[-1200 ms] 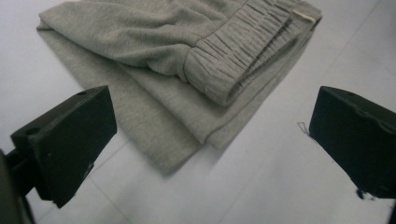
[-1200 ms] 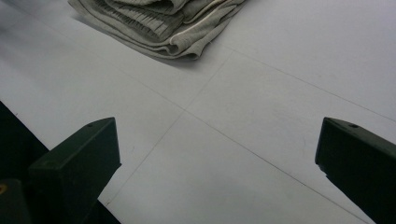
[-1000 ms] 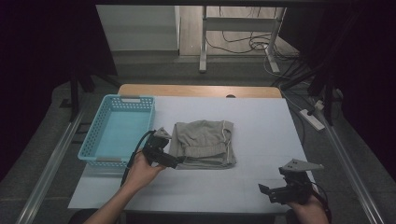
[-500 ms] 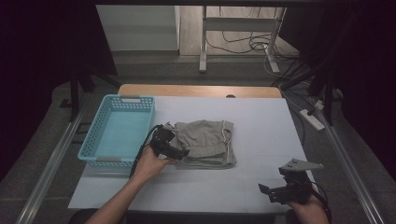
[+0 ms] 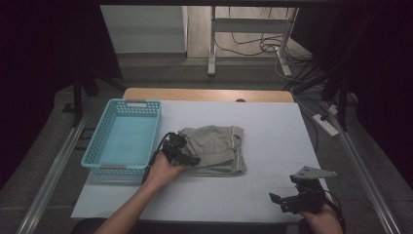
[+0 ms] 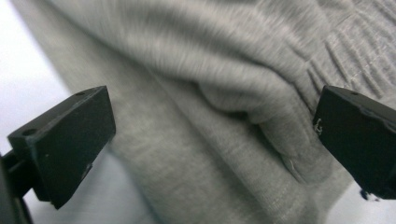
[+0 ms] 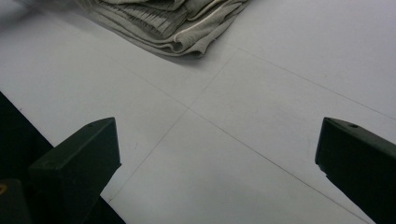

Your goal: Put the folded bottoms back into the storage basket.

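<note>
A folded grey garment (image 5: 216,148) lies in the middle of the white table (image 5: 272,126). My left gripper (image 5: 187,158) is at the garment's left edge, open, its jaws spread wide over the cloth. Seen close in the left gripper view, the grey fabric (image 6: 210,102) lies between the two jaws of the left gripper (image 6: 210,140); whether they touch it I cannot tell. My right gripper (image 5: 285,201) rests open near the table's front right, well apart from the garment. In the right gripper view the folded garment (image 7: 173,21) lies far ahead of the right gripper (image 7: 215,163), with bare table between its jaws.
A light blue plastic basket (image 5: 124,139) stands on the table's left side, just left of the garment. A wooden edge (image 5: 209,95) runs along the table's far side. Cables and a power strip (image 5: 326,124) lie on the floor to the right.
My left gripper has moved forward and right from the table's front onto the garment's left edge. The right gripper has stayed where it was.
</note>
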{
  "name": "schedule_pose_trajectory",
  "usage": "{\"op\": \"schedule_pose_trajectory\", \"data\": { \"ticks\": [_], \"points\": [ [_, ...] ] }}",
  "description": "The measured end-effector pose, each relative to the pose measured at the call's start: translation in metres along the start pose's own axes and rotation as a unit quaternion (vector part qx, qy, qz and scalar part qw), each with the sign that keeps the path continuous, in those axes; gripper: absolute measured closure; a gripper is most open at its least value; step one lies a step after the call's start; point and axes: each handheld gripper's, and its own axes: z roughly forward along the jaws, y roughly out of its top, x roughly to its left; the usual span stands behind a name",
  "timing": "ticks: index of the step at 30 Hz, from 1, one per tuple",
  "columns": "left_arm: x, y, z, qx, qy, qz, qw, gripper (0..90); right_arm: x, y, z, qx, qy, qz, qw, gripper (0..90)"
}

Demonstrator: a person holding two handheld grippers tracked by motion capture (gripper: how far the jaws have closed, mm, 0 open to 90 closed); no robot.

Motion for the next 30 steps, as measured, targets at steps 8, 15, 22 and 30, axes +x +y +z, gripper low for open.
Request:
{"op": "schedule_pose_trajectory", "data": {
  "ticks": [8,15,22,30],
  "points": [
    [-0.007,-0.002,0.0,0.002,0.009,0.01,0.9999,2.9,0.002,0.0,0.001,0.003,0.002,-0.005,1.0,0.3],
    [-0.01,-0.004,-0.005,-0.006,-0.03,0.008,0.9995,29.4,0.003,0.001,0.001,0.009,0.0,-0.013,0.9999,0.2],
    [-0.009,-0.003,-0.006,0.006,-0.08,-0.021,0.9965,60.4,0.004,0.001,0.003,0.013,-0.001,-0.018,0.9997,0.3],
    [-0.019,-0.001,-0.01,0.005,-0.048,0.025,0.9985,67.4,0.005,0.001,0.003,0.016,-0.002,-0.025,0.9996,0.3]
  ]
}}
